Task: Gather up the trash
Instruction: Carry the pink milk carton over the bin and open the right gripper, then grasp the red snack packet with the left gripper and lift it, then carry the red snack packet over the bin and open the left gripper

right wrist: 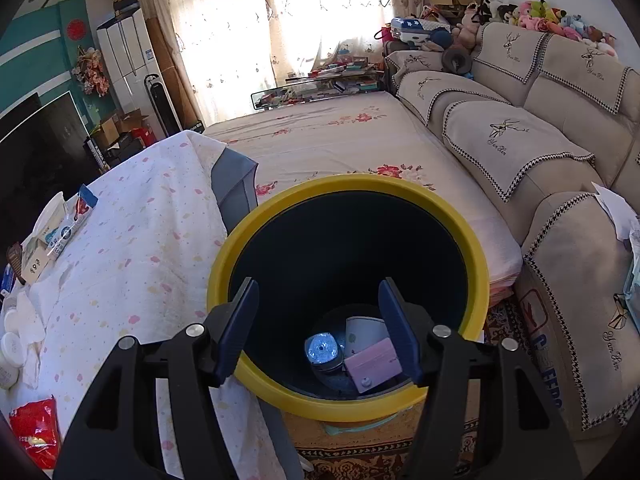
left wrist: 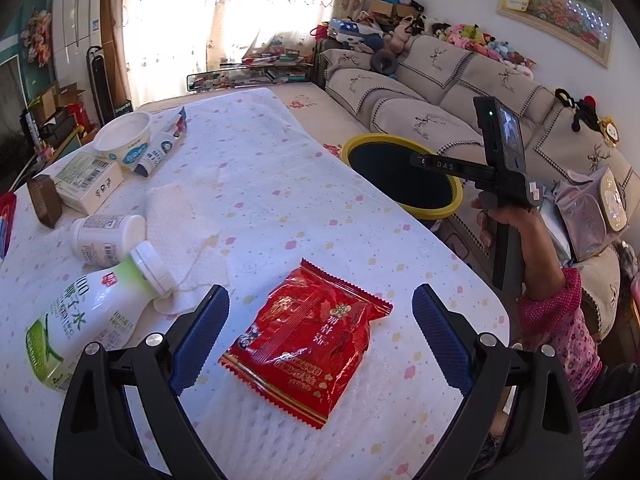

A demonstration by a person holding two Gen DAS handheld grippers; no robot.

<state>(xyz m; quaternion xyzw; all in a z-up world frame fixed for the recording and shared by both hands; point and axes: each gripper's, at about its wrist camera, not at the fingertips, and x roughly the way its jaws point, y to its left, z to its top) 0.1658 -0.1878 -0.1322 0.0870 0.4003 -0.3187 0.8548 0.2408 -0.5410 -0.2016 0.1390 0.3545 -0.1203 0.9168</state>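
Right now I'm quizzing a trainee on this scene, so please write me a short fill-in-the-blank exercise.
1. The snack packet between the left tool's open fingers is ____.
2. The bin under the right tool has a ____ rim.
3. The green-labelled bottle on the table lies on its ____.

Missing words: red; yellow; side

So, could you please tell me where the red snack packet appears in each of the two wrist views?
Left wrist: the red snack packet lies flat at bottom centre, between the left gripper's open fingers.
Right wrist: it sits at the bottom-left corner, partly cut off by the picture's edge.
Shared landmark: the yellow-rimmed bin beside the table.
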